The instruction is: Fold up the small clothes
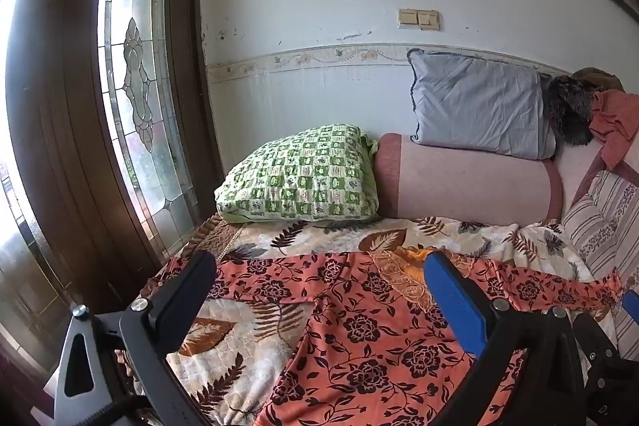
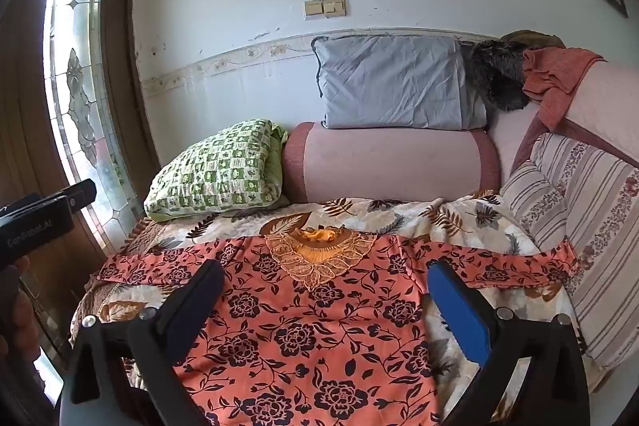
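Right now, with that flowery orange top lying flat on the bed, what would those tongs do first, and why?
Probably lower the right tongs onto the right sleeve and pinch its end, to fold it in over the body. The orange top lies spread flat, neckline away from the cameras, both sleeves stretched out, and both tongs are open and hold nothing.

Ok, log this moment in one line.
garment: flat on bedspread, unfolded | left gripper: open, empty | right gripper: open, empty
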`<state>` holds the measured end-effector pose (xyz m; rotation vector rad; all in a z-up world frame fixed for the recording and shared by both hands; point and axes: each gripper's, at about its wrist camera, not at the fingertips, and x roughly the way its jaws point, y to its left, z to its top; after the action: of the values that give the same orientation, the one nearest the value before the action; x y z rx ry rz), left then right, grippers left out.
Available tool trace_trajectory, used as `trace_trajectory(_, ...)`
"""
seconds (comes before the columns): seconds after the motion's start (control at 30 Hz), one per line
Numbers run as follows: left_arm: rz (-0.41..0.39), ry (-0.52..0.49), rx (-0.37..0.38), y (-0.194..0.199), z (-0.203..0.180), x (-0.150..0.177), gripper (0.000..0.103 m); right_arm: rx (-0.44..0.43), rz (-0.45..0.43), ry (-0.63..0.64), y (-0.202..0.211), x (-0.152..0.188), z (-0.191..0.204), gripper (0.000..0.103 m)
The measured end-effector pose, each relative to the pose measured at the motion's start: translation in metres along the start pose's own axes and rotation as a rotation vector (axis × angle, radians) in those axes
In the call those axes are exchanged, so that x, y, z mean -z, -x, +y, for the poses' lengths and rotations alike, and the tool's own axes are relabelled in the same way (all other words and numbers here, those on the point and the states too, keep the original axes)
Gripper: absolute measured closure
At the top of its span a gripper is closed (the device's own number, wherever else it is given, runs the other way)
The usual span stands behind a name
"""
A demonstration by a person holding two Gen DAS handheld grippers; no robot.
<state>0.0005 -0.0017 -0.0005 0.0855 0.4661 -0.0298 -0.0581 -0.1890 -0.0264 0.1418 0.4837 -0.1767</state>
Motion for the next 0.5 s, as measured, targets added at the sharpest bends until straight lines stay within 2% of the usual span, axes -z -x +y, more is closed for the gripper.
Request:
trace_trajectory(0.27, -0.018, 0.017, -0.009, 0.002, 0.005, -0.004, 0.000, -0.004, -0.012, -0.018, 0.002, -0.001, -0.002, 0.000)
trace_trajectory(0.3, -0.018, 0.018, -0.010, 0.002, 0.005, -0.004, 0.000, 0.026, -0.007, -0.022, -0.001, 0.001, -0.008, 0.000)
trace_trajectory(0.5, -0.018, 0.001, -0.008, 0.003, 0.003, -0.001, 0.000, 0.052, 0.016, -0.027, -0.006, -0.004, -0.002, 0.000)
